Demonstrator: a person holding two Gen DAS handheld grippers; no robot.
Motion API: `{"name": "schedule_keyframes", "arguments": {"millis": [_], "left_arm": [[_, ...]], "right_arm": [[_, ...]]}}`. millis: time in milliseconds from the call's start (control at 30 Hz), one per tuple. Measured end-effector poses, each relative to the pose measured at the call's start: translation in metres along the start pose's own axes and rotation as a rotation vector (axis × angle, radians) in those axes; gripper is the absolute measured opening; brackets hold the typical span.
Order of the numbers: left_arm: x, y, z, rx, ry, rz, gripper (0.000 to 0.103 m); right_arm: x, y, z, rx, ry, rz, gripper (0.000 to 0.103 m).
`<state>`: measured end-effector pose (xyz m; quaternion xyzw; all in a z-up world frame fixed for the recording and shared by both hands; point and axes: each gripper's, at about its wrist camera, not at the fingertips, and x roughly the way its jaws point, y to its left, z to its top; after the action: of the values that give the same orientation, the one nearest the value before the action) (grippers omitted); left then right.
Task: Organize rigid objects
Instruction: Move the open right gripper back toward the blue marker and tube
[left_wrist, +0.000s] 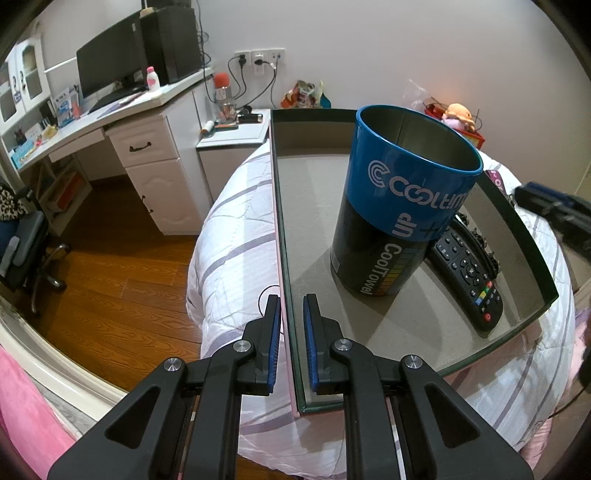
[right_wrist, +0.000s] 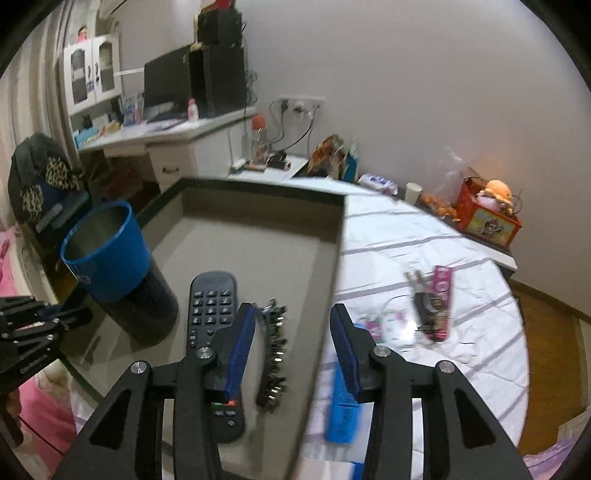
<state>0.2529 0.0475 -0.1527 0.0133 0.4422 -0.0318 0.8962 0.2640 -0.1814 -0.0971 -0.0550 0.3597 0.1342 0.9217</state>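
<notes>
Looking down my left wrist cam, the left gripper (left_wrist: 290, 321) is straddling the near-left wall of the tray (left_wrist: 282, 229), one blue pad on each side. The jaws are only a narrow gap apart, and I honestly can't tell if the pads are actually pinching the wall or just sitting beside it.

Inside the tray, the blue-and-black can (left_wrist: 402, 206) stands upright toward the near-right part of the floor, open end up. The remote (left_wrist: 467, 275) lies flat just beside it on the right, touching or nearly so, its near end close to the tray's near-right corner. A black spiky strip (left_wrist: 478, 236), maybe a hair clip, lies along the remote's far side against the right wall.

On the right cam, the right gripper (right_wrist: 291, 343) is spread wide with nothing between the pads, hanging over the tray's right edge (right_wrist: 328, 280), so one finger is over the tray floor and the other over the bed. That view is motion-blurred.

Out on the striped bedsheet (right_wrist: 424, 236) there's a pink package (right_wrist: 441, 302) with a dark clip-like thing (right_wrist: 421, 302) beside it, well clear of the tray, plus a blue packet (right_wrist: 343, 410) just past the tray's right edge near the gripper.
</notes>
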Motion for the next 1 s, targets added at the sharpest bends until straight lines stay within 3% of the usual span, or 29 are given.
{"name": "schedule_keyframes", "arguments": {"millis": [167,233,633,1000], "left_arm": [[0.000,0.000,0.000,-0.001,-0.001,-0.001,0.011],[0.000,0.000,0.000,0.001,-0.001,0.000,0.011],[0.001,0.000,-0.001,0.000,0.003,0.019,0.011],[0.001,0.000,-0.001,0.000,0.003,0.020,0.010]], "right_arm": [[-0.030,-0.025,-0.006,0.046,-0.058,-0.026,0.056],[-0.039,-0.034,-0.014,0.046,-0.063,-0.050,0.056],[-0.032,-0.062,-0.082,0.067,0.087,-0.095,0.056],[-0.014,-0.061,-0.089,0.071,0.127,-0.058,0.056]]}}
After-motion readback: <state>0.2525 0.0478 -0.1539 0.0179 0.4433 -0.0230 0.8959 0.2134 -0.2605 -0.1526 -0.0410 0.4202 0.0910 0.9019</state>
